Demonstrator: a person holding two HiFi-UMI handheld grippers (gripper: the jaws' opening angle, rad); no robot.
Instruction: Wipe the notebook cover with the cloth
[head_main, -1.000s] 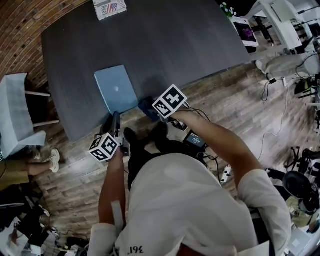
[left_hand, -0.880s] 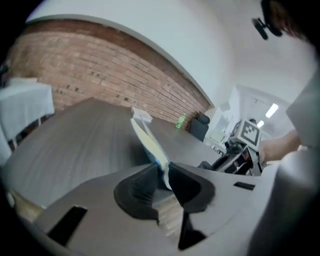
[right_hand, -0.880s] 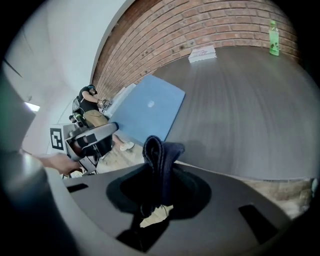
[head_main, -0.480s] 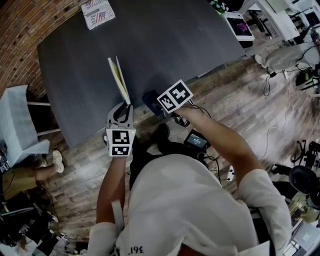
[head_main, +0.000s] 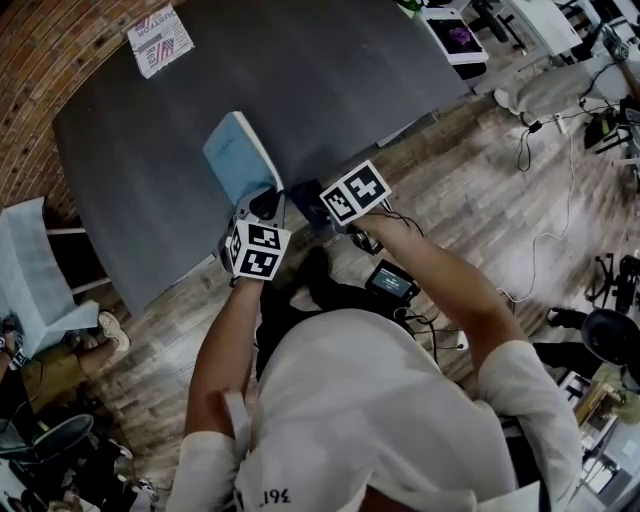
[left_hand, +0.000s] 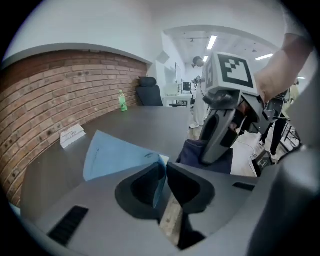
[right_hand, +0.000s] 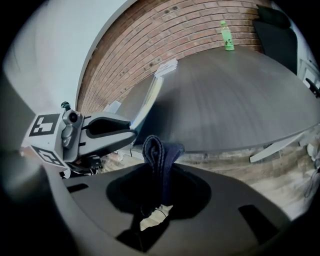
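**A:** What takes up most of the scene?
**B:** A dark grey table (head_main: 330, 80). A brick wall (head_main: 40, 60) runs along its far left side, and there is wooden floor (head_main: 480, 200) off its near edge.
**A:** Where's the notebook?
**B:** The light blue notebook (head_main: 238, 158) is over the near part of the table, tipped steeply up on edge. The left gripper (head_main: 264, 208) has it by the near corner. Its jaws have just been closing, and the cover's edge is pinched between them. I can't tell whether the far edge touches the table.
**A:** And the cloth?
**B:** The dark blue cloth (right_hand: 159, 155) is bunched in the right gripper (right_hand: 160, 172). Its jaws are clamped on the cloth, and a fold sticks up past the tips. It sits just beside the notebook's near corner.
**A:** Anything smaller?
**B:** A printed leaflet (head_main: 160, 40) lies at the table's far corner, and a green bottle (right_hand: 227, 37) stands at the far edge.
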